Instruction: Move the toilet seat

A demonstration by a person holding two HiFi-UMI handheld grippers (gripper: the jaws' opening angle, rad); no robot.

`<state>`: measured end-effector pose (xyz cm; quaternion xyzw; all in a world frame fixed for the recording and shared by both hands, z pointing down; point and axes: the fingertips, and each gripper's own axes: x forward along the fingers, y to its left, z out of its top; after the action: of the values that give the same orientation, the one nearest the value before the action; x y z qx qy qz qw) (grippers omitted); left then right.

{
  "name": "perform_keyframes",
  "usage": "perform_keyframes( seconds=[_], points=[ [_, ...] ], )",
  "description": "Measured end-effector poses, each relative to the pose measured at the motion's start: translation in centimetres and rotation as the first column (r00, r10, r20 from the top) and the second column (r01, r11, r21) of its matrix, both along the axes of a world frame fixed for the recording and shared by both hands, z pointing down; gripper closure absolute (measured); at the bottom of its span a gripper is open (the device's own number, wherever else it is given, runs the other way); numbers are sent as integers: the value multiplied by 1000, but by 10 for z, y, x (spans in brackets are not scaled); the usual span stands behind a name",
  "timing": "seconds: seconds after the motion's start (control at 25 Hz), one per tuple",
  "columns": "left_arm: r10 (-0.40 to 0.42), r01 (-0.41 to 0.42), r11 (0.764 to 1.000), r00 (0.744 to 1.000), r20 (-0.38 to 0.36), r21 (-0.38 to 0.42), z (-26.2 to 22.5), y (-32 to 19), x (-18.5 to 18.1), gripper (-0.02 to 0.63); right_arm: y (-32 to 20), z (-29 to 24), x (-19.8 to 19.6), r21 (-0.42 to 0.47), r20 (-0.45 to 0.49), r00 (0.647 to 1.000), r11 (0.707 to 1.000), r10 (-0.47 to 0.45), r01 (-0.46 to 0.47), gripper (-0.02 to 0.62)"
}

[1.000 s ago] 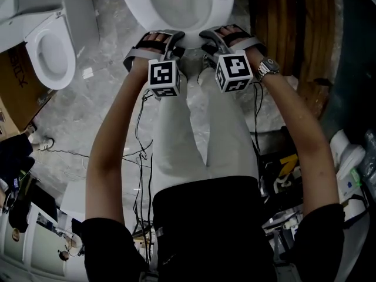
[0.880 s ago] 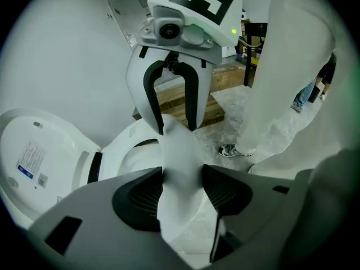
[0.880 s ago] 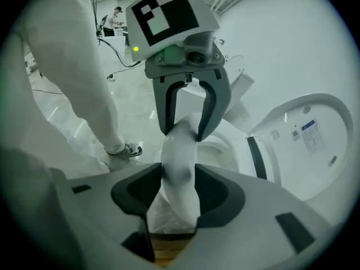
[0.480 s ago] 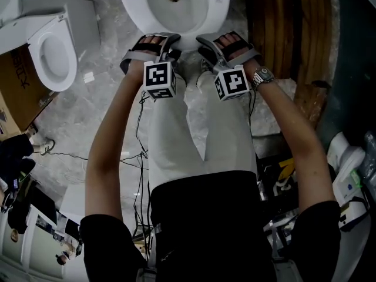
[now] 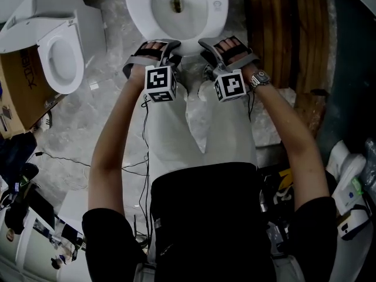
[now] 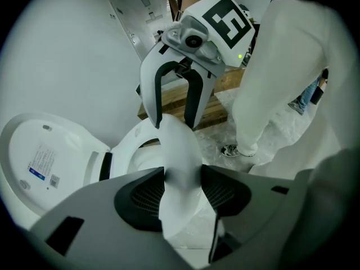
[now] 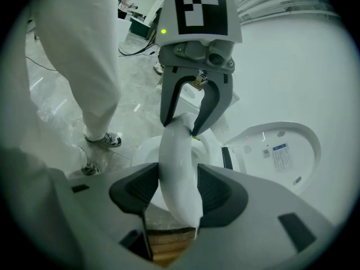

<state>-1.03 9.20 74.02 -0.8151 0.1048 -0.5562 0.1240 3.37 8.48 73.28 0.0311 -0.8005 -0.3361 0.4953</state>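
So both claws are on the toilet seat (image 5: 188, 44) right at its near front edge, side by side, just apart from each other. The left claw (image 5: 170, 45) has the seat's rim between its pads (image 6: 147, 194), which press on it from both sides, and its jaws have just been closing a little more onto it. The right claw (image 5: 209, 44) is clamped on the same rim just to the right. Its jaws have just been opening a bit, but the seat (image 7: 177, 151) still fills the gap and touches both pads (image 7: 216, 190).

From the left gripper view you see the seat (image 6: 180, 145) curving away from that claw (image 6: 183, 187) to the right claw (image 6: 173, 122) farther along. The right gripper view (image 7: 179, 190) shows the mirror of that, with the left claw (image 7: 180, 125) biting the rim farther along. The front of the seat looks raised a bit off the bowl there, though I wouldn't swear to it. The lid (image 7: 281, 145) stands open at the far end with a label on its inside.

Other stuff: a second toilet (image 5: 59, 46) off to the left by a cardboard box (image 5: 20, 81), wooden planks (image 5: 294, 34) on the right, marbled grey floor (image 5: 111, 110), and a watch (image 5: 259, 79) on the right wrist.
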Motion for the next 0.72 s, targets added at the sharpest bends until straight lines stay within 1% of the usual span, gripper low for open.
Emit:
perform_keyframes(
  seconds=[0.08,0.16,0.2,0.32,0.4,0.56,0.72],
  points=[
    [-9,9,1000,1000,4,12,-6,-2,-1,393,0,-4,0,25,-4,1000,1000,1,0,387],
    [-23,23,1000,1000,7,8,-10,-3,-2,396,0,-8,0,43,-10,1000,999,2,-2,433],
    [-29,29,1000,1000,8,8,-13,-4,-3,398,0,-10,0,50,-11,1000,999,3,-3,445],
    [-38,37,999,999,17,38,-24,-10,-2,400,-2,-16,1,52,-14,1000,999,2,-1,449],
    [-51,50,998,998,24,45,-29,-10,-3,400,-3,-20,1,45,-26,1000,999,-8,9,449],
    [-103,102,993,995,11,58,-40,-14,-6,405,-8,-32,-1,40,-48,999,999,-16,18,452],
    [-160,159,985,987,8,70,-43,-19,-8,405,-13,-35,-2,13,-82,997,1000,-2,3,451]
  ],
)
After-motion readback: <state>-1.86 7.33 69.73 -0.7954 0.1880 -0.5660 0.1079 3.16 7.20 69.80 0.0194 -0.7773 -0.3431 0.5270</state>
